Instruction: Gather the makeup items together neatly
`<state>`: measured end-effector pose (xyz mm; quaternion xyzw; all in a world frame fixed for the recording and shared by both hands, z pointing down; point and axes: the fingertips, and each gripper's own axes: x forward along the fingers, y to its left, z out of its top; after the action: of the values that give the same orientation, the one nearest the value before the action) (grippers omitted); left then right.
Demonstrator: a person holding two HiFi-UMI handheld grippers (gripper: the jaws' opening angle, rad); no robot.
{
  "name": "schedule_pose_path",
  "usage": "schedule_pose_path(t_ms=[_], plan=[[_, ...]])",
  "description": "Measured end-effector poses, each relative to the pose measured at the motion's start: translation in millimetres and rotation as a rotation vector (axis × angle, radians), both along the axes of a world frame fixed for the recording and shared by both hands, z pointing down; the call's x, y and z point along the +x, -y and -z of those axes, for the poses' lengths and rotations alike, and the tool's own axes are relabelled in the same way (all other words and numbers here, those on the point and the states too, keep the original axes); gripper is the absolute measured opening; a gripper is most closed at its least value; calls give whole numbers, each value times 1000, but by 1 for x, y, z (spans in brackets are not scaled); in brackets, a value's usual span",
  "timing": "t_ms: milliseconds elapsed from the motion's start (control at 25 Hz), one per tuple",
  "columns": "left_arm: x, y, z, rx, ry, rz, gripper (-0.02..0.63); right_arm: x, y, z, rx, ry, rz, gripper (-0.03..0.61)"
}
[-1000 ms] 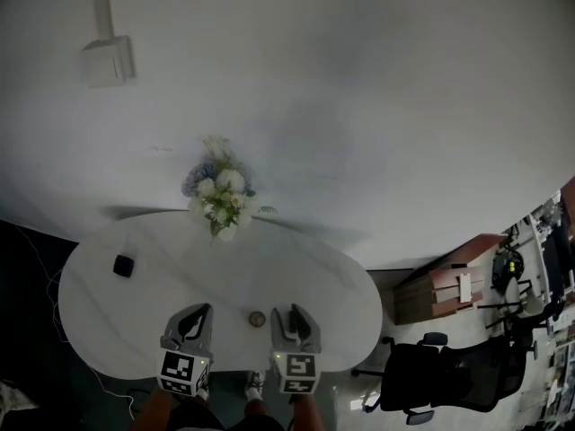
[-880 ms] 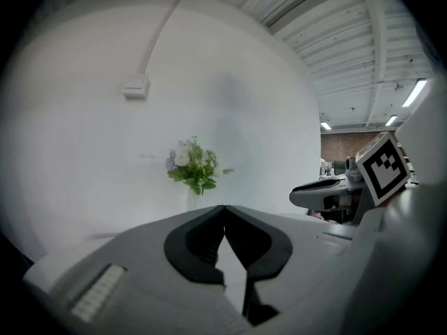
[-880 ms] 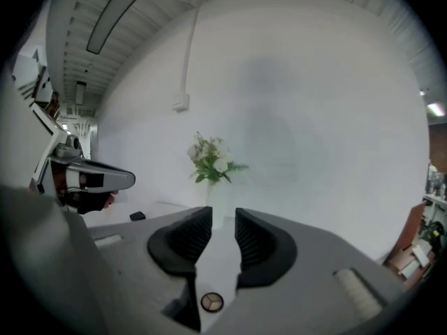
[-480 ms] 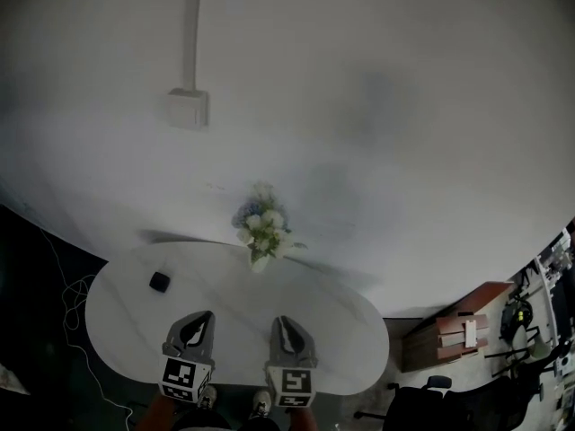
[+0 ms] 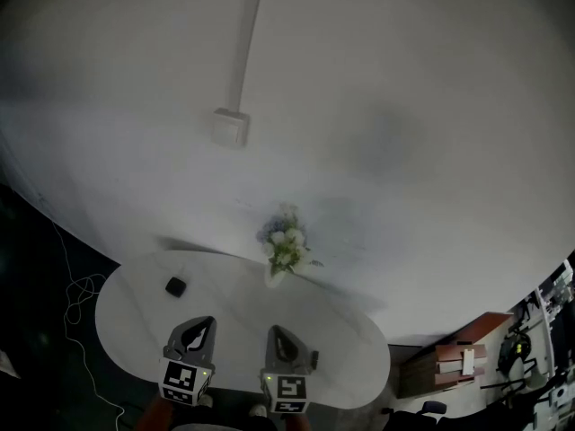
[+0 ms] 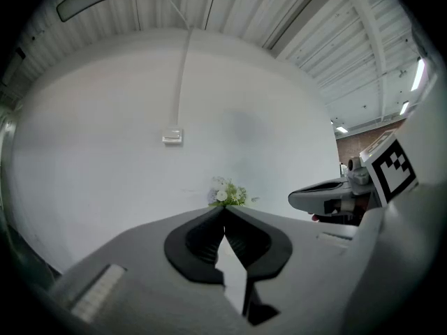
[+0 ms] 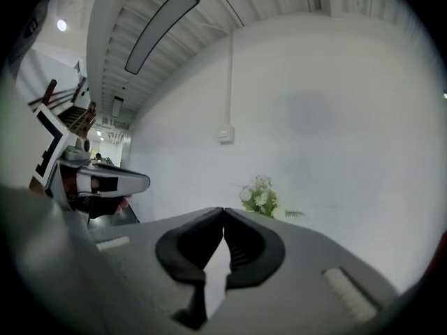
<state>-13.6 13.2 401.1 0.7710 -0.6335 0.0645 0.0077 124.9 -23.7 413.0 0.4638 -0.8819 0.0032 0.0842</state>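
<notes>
"White oval surface [image 5: 234,294], head view first. What lies on it?"

"One small black item [image 5: 174,285], probably a makeup compact. It sits alone on the surface's left part, well apart from the flowers [image 5: 285,248] at the far edge. No other makeup item is visible. The left gripper [image 5: 203,323] and right gripper [image 5: 274,330] are side by side at the near edge, and neither touches the item."

"Left gripper view?"

"Jaws pressed together, tips meeting, nothing between them. They face the wall [image 6: 105,152] and the flowers, not the item."

"Right gripper view?"

"Jaws have just been closing and now meet tip to tip, empty. Same outlook: wall and flowers."

"Progress?"

"In my judgement, no gathering is evidenced. One item lies alone, no group is visible, and both grippers carry nothing. Finding any remaining items and setting them neatly together with this one is outstanding."
</notes>
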Motion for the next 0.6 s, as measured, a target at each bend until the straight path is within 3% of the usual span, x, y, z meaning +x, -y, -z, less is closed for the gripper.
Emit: schedule_pose_path(t_ms=[320, 600], plan=[[-19, 1, -6, -14, -6, 37, 11, -14, 9, -3, -10, -2, 24, 5], [-65, -3, -13, -31, -7, 134, 11, -66, 18, -12, -32, -1, 130, 5]])
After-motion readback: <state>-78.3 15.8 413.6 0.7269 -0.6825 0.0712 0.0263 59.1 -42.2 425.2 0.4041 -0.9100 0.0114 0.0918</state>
